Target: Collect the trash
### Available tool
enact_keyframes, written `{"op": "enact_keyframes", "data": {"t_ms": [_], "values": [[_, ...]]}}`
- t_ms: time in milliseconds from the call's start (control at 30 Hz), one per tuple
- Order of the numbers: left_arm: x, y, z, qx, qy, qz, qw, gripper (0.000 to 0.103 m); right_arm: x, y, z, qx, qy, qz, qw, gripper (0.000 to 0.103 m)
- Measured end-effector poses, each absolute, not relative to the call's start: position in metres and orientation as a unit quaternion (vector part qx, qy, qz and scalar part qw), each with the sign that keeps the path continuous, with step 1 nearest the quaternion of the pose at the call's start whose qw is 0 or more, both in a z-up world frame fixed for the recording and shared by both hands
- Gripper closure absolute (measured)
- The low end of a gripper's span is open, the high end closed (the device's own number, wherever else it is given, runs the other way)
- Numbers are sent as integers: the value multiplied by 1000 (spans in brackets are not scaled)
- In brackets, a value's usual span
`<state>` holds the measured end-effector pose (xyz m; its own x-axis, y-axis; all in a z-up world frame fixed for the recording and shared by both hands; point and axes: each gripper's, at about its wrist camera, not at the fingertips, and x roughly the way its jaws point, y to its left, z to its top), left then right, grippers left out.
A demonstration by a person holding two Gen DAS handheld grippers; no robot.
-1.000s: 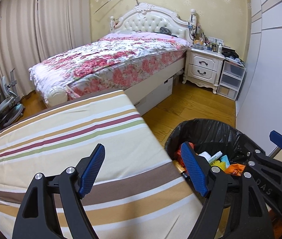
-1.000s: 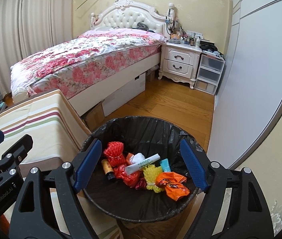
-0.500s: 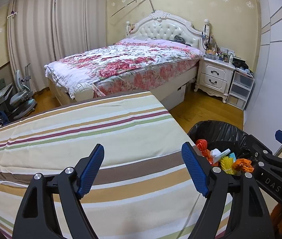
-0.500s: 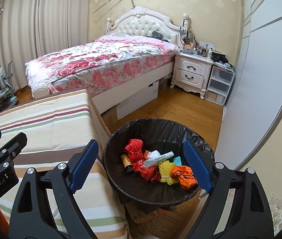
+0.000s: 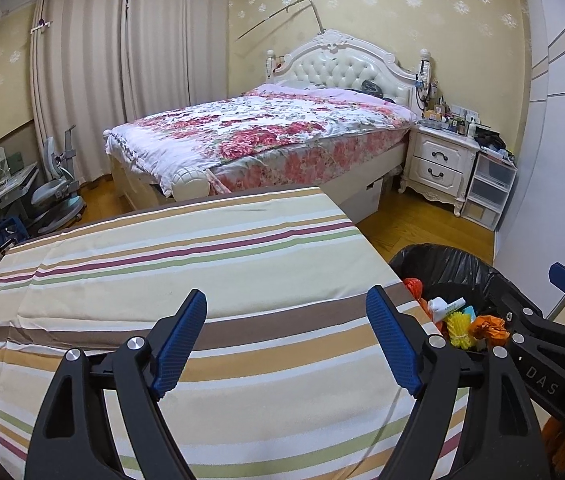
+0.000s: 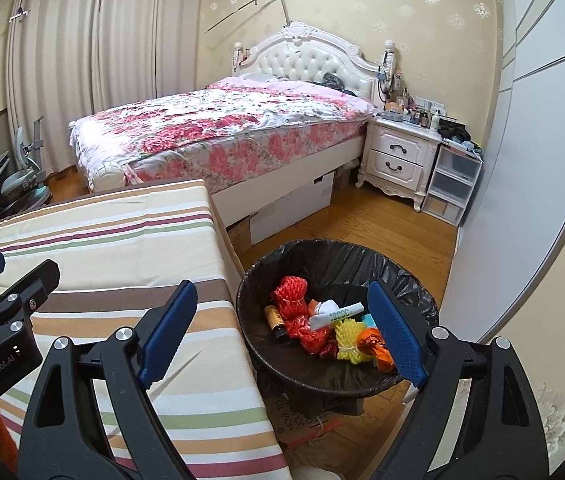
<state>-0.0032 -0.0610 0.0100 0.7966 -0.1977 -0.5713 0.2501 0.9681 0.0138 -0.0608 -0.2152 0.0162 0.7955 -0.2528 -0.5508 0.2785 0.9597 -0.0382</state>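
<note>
left gripper point(image 5: 286, 336) over striped tabletop point(image 5: 202, 264), jaws apart, holding nothing. right gripper point(image 6: 282, 330) at tabletop's right edge, jaws apart, holding nothing. bin point(image 6: 410, 276) just beside edge; trash point(image 6: 322, 320) inside. floor point(image 6: 362, 216) beyond.

Materials and finishes in a bedroom with a lined trash bin.

Striped tablecloth point(image 5: 210, 264): matt woven cloth. Bin liner point(image 6: 366, 264): thin, crinkled, glossy black plastic. Red mesh netting point(image 6: 291, 295) and yellow mesh netting point(image 6: 349, 340): foam-like mesh. Floor point(image 6: 386, 224): smooth, slightly glossy wood. Headboard point(image 5: 346, 68): tufted, shiny upholstery. Left gripper point(image 5: 286, 336) and right gripper point(image 6: 280, 328): matt black plastic, ribbed blue pads, metal screws.
</note>
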Motion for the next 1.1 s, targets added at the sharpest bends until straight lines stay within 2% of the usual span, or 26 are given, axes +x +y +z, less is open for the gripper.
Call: {"op": "enact_keyframes", "data": {"t_ms": [1100], "values": [[-7, -57, 6, 44, 298, -118, 946, 24, -62, -217, 18, 24, 284, -144, 948, 18]]}}
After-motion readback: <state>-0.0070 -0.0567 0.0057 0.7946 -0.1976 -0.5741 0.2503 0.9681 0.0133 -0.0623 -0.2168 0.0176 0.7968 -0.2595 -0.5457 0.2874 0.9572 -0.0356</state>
